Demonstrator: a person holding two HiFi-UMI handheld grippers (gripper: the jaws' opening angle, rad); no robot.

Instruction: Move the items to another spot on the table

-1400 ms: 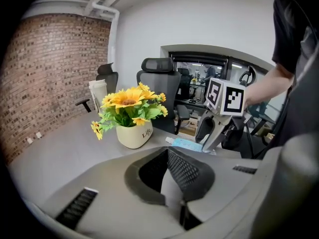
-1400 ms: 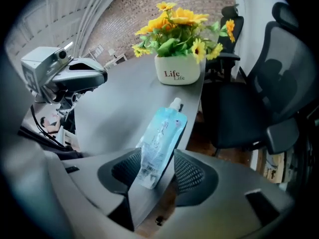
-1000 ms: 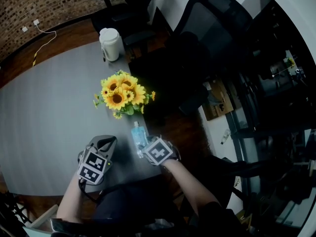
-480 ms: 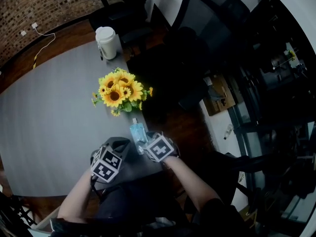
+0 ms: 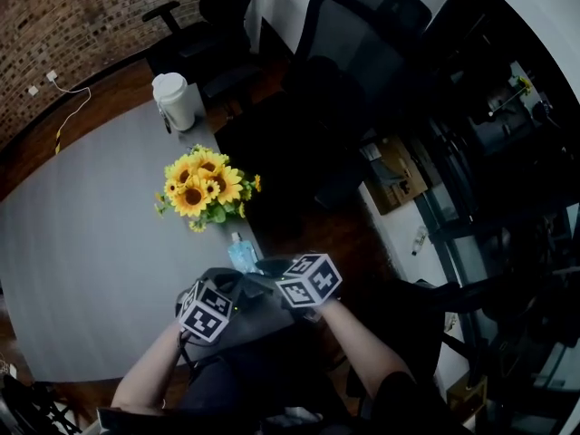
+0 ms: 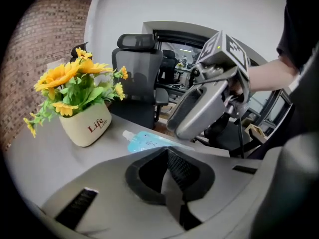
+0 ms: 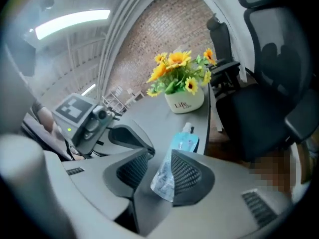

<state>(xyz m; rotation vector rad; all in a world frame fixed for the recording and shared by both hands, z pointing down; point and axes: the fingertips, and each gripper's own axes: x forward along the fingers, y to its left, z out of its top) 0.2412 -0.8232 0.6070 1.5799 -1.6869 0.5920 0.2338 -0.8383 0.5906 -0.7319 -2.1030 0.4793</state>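
The blue pouch (image 7: pixel 183 143) is found near the right-hand edge of the grey table (image 5: pixel 82 234), just in front of a pot of sunflowers (image 6: pixel 84 126) and apart from it. Its spout is pointed toward the pot, and its spout end is seen low over the table top. Its bottom end is taken between the jaws of the right tool (image 7: pixel 158 158). These jaws have just been closing, and they are held only partly apart, with the pouch's clear lower edge caught between the ribbed pads and laid against the right-hand one. The right tool is tipped downward over the table edge, and in the left gripper view it is seen hanging over the near end of the pouch, with a hand wrapped round its handle.

The left tool (image 6: pixel 167 158) is brought close beside the right one, on the left of the pouch. Its jaws are pressed fully together and nothing is held between them. No contact with the pouch is shown.

The cream pot is marked with the word "Life" in red. Farther along the same edge of the table, well apart from the flowers, a white lidded cup (image 5: pixel 173 100) is set upright. Black office chairs (image 5: pixel 362 25) are ranged beyond the table edge, and a brick wall (image 5: pixel 54 16) is seen behind the far end of the table.
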